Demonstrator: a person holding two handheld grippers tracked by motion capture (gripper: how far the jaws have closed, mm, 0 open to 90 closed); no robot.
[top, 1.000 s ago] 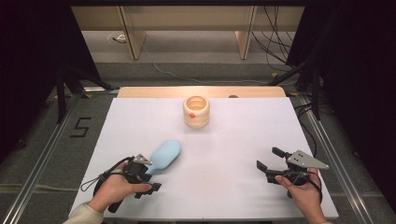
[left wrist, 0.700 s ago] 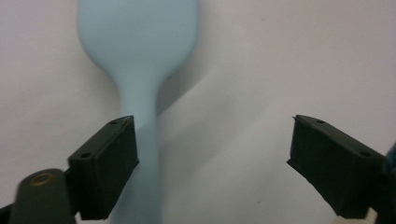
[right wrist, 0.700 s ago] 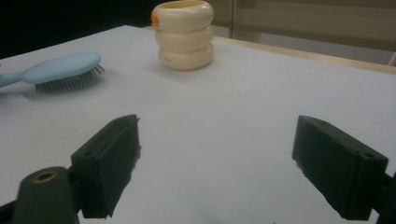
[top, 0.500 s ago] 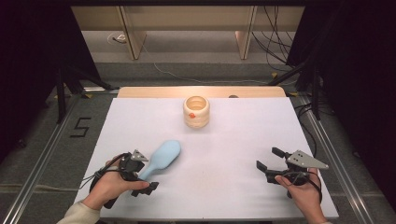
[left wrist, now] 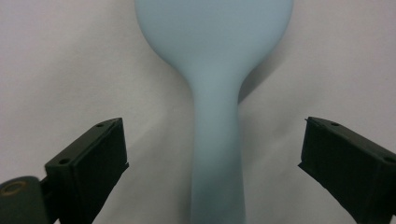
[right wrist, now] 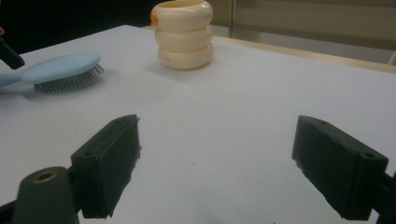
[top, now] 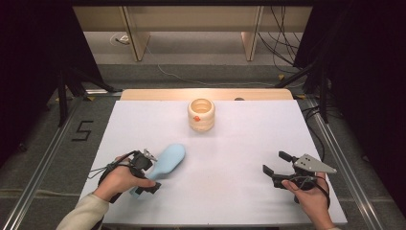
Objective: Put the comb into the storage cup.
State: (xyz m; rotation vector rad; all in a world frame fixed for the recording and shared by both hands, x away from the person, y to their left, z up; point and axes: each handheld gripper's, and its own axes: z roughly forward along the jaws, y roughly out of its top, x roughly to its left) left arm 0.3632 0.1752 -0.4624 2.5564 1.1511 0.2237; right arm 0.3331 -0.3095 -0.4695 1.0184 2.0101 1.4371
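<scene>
Hairbrush (top: pixel 166 160) lies released on the surface at 8 o'clock; left gripper (top: pixel 149 168) jaws have just opened (handle between, untouched). Right gripper (top: pixel 276 163) jaws open, empty. Holder (top: pixel 201 114) at 12 o'clock remains unfilled.

The high view looks down from the near side; both gripper views sit low and share the hairbrush (top: pixel 167 160) (left wrist: pixel 217 93) (right wrist: pixel 60 70).

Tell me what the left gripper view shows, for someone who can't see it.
A light blue hairbrush lies on the white table, its handle running between the left claw's two black jaws, which have just been opening and stand wide apart without touching it.
</scene>
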